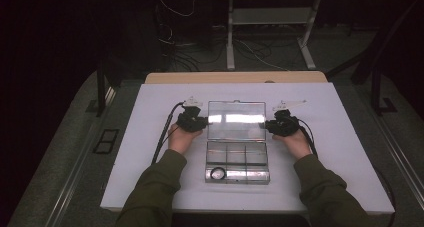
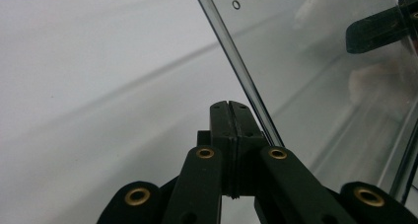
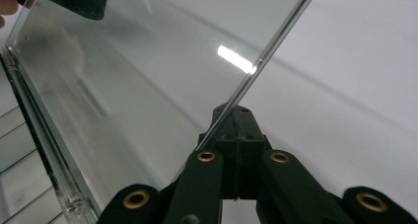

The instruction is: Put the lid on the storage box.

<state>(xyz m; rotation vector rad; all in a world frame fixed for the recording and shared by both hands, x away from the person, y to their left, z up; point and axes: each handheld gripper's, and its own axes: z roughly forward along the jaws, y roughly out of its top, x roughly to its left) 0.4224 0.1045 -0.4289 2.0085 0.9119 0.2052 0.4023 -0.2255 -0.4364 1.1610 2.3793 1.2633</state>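
Closed, empty left hand-held gripper (image 2: 230,110) and right hand-held gripper (image 3: 240,116) flank the lid (image 1: 236,119) edges.

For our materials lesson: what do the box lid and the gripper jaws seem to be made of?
Box lid: probably clear hard plastic with a glossy finish; the table shows through it and it carries a bright glare. Left gripper and right gripper: matte black, likely plastic, with fine layer lines and brass-coloured rings at the pivots.
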